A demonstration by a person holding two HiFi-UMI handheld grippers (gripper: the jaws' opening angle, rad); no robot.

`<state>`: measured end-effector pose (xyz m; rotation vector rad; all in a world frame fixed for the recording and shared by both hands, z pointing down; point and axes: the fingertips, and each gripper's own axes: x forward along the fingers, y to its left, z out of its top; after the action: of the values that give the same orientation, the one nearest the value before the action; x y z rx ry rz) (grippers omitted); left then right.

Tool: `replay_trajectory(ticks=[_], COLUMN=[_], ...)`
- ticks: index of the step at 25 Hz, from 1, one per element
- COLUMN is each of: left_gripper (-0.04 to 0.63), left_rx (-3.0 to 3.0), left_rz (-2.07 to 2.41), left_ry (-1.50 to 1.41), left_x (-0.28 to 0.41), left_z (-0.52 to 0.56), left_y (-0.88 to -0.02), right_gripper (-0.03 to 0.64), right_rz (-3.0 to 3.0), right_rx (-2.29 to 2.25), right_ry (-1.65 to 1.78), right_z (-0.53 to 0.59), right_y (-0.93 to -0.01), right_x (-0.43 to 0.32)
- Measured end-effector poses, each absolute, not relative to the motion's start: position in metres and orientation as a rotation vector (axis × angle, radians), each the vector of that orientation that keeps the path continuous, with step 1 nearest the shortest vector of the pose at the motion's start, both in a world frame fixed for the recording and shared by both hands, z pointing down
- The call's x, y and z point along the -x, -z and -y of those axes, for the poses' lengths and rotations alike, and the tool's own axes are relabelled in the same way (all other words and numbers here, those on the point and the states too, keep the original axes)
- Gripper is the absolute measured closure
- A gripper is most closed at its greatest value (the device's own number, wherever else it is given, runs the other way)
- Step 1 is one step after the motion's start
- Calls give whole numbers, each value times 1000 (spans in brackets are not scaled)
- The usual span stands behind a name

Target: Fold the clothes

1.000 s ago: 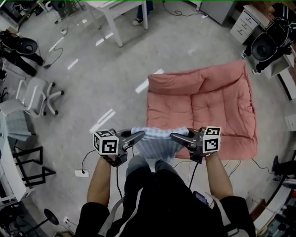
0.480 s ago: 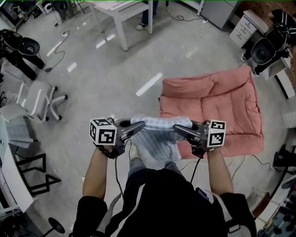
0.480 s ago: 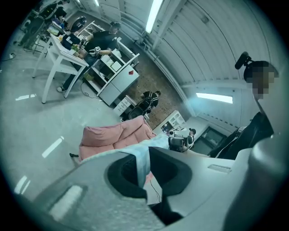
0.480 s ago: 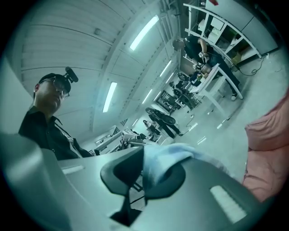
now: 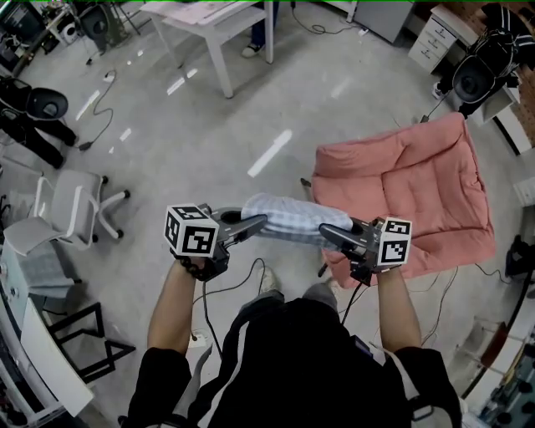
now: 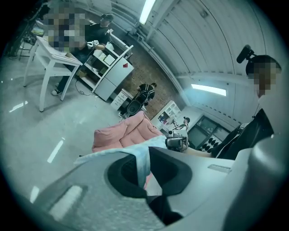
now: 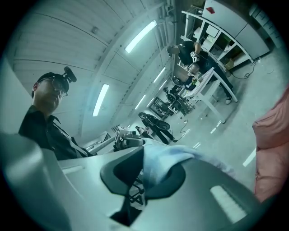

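Note:
A light blue checked garment (image 5: 288, 219) hangs bunched as a level band between my two grippers, in the air above the grey floor. My left gripper (image 5: 261, 222) is shut on its left end and my right gripper (image 5: 326, 230) on its right end. In the left gripper view the garment (image 6: 135, 150) is pinched between the jaws of the left gripper (image 6: 145, 173). The right gripper view shows the garment (image 7: 167, 158) clamped in the right gripper (image 7: 143, 173). A pink quilted mat (image 5: 418, 188) lies on the floor to the right, beyond the right gripper.
A white table (image 5: 221, 21) stands at the far middle, with a person's legs (image 5: 261, 29) behind it. A white office chair (image 5: 71, 209) stands to the left, dark chairs (image 5: 38, 104) beyond it. White drawers (image 5: 430, 42) are at the far right. Cables (image 5: 242, 280) trail by my feet.
Both grippers have carried the garment left, off the pink mat's front edge. It hung down in front of me before; now it is drawn up into a level band over bare floor.

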<state>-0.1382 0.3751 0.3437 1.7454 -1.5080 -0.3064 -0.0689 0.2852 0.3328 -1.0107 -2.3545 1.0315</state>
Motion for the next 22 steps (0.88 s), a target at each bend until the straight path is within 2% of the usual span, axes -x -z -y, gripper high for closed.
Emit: replay_trajectory(ticks=[4,12,22], left_gripper=[575,575,577], left_rx=[-1772,-1842,-2026], left_rz=[1465,1306,1175], left_ry=[259,139,42], left_x=[136,156,149], left_z=[-370,-292,-141], left_y=[-342,-346,-324], right_gripper=[598,598,601], right_rz=[2366,2449,2707], right_rx=[990,809,459], right_ry=[-1064,-1155,-1110], right_z=[-285,-222,-84], right_y=[-331,-336,-318], right_x=[61,68,38])
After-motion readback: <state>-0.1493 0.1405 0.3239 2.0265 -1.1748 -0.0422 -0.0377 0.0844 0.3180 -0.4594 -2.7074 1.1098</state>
